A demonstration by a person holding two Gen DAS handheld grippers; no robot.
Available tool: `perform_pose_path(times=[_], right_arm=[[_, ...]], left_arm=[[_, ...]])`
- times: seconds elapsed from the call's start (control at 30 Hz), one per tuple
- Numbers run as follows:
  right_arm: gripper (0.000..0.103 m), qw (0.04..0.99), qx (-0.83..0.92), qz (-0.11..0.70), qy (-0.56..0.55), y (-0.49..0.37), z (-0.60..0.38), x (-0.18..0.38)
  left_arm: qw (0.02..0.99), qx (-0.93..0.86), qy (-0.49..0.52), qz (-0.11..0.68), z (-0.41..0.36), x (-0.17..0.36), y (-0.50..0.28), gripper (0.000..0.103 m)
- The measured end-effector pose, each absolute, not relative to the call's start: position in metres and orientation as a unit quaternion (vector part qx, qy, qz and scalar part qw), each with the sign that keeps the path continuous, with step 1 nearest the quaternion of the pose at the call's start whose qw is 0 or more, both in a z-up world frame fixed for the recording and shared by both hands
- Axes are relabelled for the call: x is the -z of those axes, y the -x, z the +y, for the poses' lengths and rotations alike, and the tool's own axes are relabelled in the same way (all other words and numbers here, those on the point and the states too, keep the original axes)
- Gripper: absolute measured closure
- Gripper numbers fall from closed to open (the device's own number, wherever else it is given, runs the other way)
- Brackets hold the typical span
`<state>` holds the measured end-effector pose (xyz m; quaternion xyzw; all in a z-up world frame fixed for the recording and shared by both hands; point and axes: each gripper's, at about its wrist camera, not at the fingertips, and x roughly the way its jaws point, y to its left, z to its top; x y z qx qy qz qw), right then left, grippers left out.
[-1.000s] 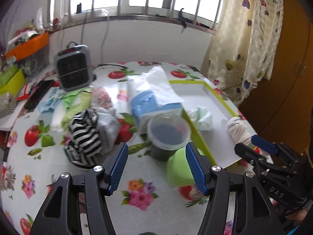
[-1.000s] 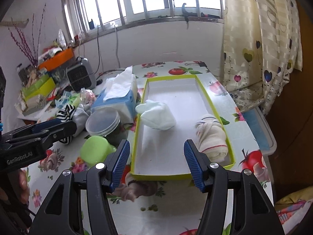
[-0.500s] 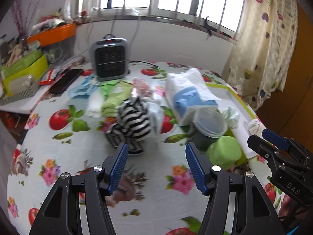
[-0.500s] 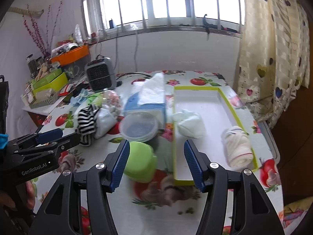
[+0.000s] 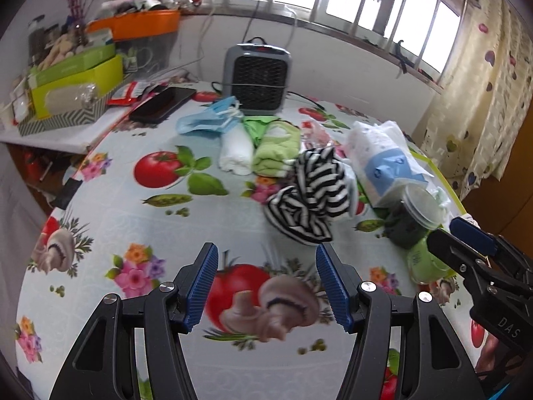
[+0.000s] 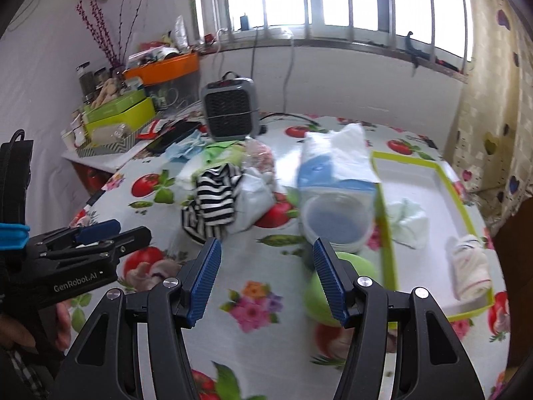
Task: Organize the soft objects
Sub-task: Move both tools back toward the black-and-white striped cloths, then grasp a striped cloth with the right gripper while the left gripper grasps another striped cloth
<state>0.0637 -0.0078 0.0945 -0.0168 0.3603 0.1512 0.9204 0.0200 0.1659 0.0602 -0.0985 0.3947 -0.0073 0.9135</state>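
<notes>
I log a black-and-white striped cloth (image 5: 309,193), a lime green rolled cloth (image 5: 274,150) and a white rolled cloth (image 5: 235,148) on my surface (image 5: 110,220), whose cover is white printed with tomatoes, flowers and mushrooms. My tray (image 6: 388,233) has a yellow-green rim and white floor, holding a pale mint cloth (image 6: 411,221) and a cream cloth (image 6: 471,271) with red stripes. I also list a grey heater (image 5: 256,78), a blue-and-white tissue pack (image 6: 333,170) and blue pads (image 5: 201,288) on each black tool.

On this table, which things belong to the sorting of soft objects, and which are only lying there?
For the job: striped cloth, green towel, white roll, yellow-rimmed tray, the two bundles in it.

Just lying about: heater, tissue pack, lidded tub, phone.
</notes>
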Motion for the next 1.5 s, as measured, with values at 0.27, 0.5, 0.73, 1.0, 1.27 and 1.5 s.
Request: perform_pose_path(times=[0.27,0.5,0.73,1.0,1.27,1.5], right_arm=[[0.045,0.914,-0.159,0.373,0.016,-0.095,0.037,-0.080],[0.045,0.918,-0.151,0.365,0.033,-0.119,0.067,-0.071],[0.044,0.914,-0.133,0.379,0.051,-0.142,0.082,-0.059],[0.056,0.914,-0.121,0.384,0.046,-0.153,0.081,-0.050],[0.085,0.917,-0.128,0.378,0.019,-0.151,0.066,-0.053],[0.087,0.919,-0.150,0.364,-0.010,-0.140,0.050,-0.066]], left_arm=[[0.906,-0.008,0.121,0.406,0.199,-0.044,-0.024,0.042],[0.902,-0.006,0.137,0.410,0.223,-0.035,-0.028,0.042],[0.897,-0.004,0.153,0.415,0.238,-0.027,-0.032,0.042],[0.891,-0.002,0.150,0.427,0.236,-0.019,-0.039,0.042],[0.893,-0.006,0.138,0.429,0.225,-0.023,-0.043,0.042],[0.893,0.022,0.137,0.428,0.205,-0.028,-0.054,0.042]])
